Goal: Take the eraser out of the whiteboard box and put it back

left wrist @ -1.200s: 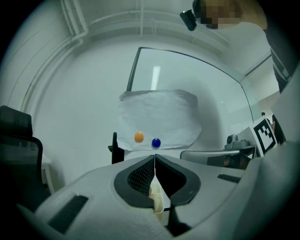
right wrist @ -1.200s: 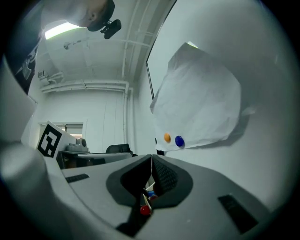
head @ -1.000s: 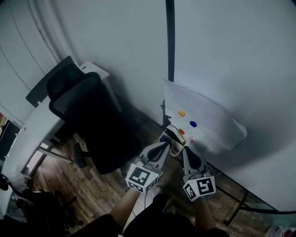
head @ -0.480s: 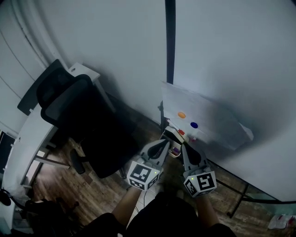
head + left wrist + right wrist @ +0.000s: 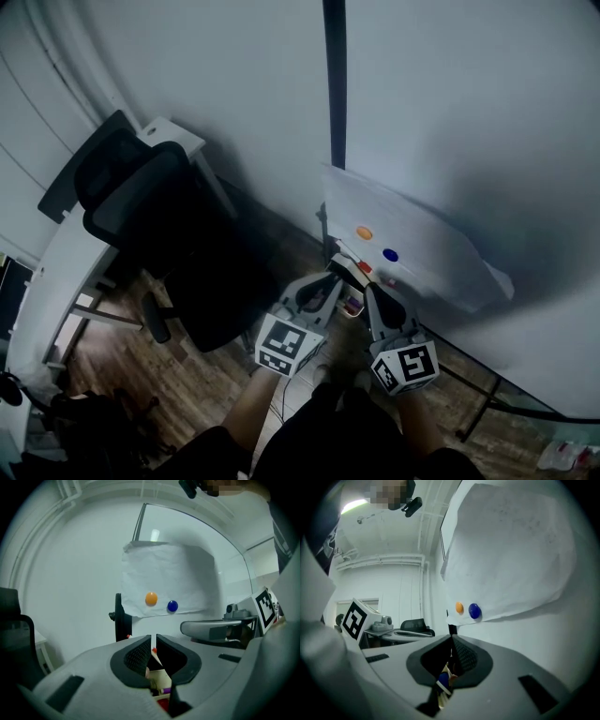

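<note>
The whiteboard box (image 5: 352, 302) hangs at the board's lower edge, a small open tray with marker pens, one with a red cap (image 5: 365, 268). A dark item lies at its far end; I cannot tell if it is the eraser. My left gripper (image 5: 333, 278) is shut and empty, with its tips just over the box's left end. My right gripper (image 5: 367, 288) is also shut and empty, beside the box's right end. Below the left gripper (image 5: 153, 637), the box (image 5: 161, 679) shows through the jaw gap. Below the right gripper (image 5: 451, 638), a blue pen cap (image 5: 443, 680) shows.
A paper sheet (image 5: 412, 244) is pinned to the whiteboard by an orange magnet (image 5: 364, 232) and a blue magnet (image 5: 390, 254). A black office chair (image 5: 178, 244) stands close on the left, by a white desk (image 5: 66, 253). Wooden floor lies below.
Both grippers have edged forward and slightly down toward the box. Their jaws have stayed shut.
</note>
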`<action>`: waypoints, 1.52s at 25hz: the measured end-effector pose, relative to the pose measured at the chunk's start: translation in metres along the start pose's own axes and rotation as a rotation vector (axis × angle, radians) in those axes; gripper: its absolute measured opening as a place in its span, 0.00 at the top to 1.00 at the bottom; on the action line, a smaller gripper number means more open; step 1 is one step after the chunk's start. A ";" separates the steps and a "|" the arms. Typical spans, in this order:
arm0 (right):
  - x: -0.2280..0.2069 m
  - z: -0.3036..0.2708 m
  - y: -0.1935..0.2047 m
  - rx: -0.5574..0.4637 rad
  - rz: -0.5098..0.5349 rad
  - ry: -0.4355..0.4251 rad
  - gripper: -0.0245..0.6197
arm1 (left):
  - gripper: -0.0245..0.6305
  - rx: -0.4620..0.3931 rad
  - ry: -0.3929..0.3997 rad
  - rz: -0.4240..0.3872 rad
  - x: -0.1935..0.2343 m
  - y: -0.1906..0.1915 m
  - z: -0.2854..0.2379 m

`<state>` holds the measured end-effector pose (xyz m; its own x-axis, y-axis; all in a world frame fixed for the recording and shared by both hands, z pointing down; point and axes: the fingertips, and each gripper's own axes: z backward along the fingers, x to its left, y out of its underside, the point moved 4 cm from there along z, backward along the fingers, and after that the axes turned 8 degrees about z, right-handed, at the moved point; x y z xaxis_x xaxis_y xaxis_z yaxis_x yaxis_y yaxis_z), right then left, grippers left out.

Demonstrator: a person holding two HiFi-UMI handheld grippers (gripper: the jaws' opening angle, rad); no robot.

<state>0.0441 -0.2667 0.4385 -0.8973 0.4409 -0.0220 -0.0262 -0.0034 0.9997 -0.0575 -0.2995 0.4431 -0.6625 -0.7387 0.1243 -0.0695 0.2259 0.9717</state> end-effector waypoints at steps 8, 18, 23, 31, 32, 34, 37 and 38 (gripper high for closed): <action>-0.011 0.005 0.004 0.014 -0.013 0.009 0.96 | 0.64 0.308 0.033 -0.232 0.012 0.022 -0.036; -0.027 0.017 0.009 0.026 -0.027 0.046 0.95 | 0.52 0.503 0.122 -0.065 0.035 0.043 -0.066; -0.031 0.022 0.012 0.027 -0.019 0.050 0.95 | 0.52 0.556 0.149 -0.040 0.029 0.050 -0.074; -0.038 0.024 0.013 0.030 -0.030 0.063 0.96 | 0.53 0.551 0.123 -0.077 0.030 0.051 -0.077; -0.038 0.024 0.013 0.031 -0.028 0.061 0.95 | 0.53 0.546 0.122 -0.077 0.031 0.052 -0.078; -0.038 0.023 0.014 0.033 -0.029 0.059 0.95 | 0.54 0.543 0.121 -0.077 0.031 0.052 -0.078; -0.037 0.022 0.013 0.029 -0.023 0.049 0.95 | 0.54 0.545 0.121 -0.076 0.031 0.052 -0.076; -0.037 0.022 0.013 0.030 -0.021 0.047 0.95 | 0.54 0.543 0.120 -0.078 0.031 0.051 -0.076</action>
<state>0.0868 -0.2635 0.4527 -0.9164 0.3980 -0.0427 -0.0324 0.0326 0.9989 -0.0252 -0.3592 0.5123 -0.5531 -0.8260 0.1090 -0.5097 0.4390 0.7399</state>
